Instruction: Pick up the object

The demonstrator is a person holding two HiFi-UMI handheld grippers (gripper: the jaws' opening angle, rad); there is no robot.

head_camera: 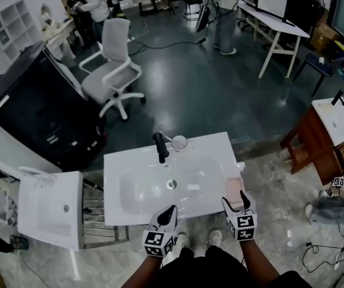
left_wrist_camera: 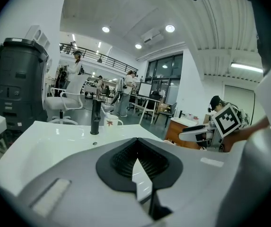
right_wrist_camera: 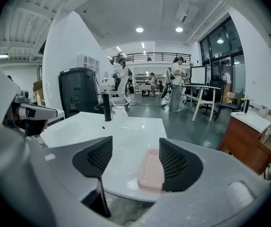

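Note:
A pink ridged soap-dish-like object lies flat on the right rim of the white sink. In the right gripper view the pink object sits between the spread jaws of my right gripper, close beside the right pad, with a wide gap to the left pad. In the head view my right gripper hovers over the near end of the object. My left gripper is at the sink's front edge. Its pads meet at the tip with nothing between them.
A black faucet and a white mug stand at the sink's back edge. A second white basin is at the left, and a wooden stand with a white top at the right. A white office chair stands beyond.

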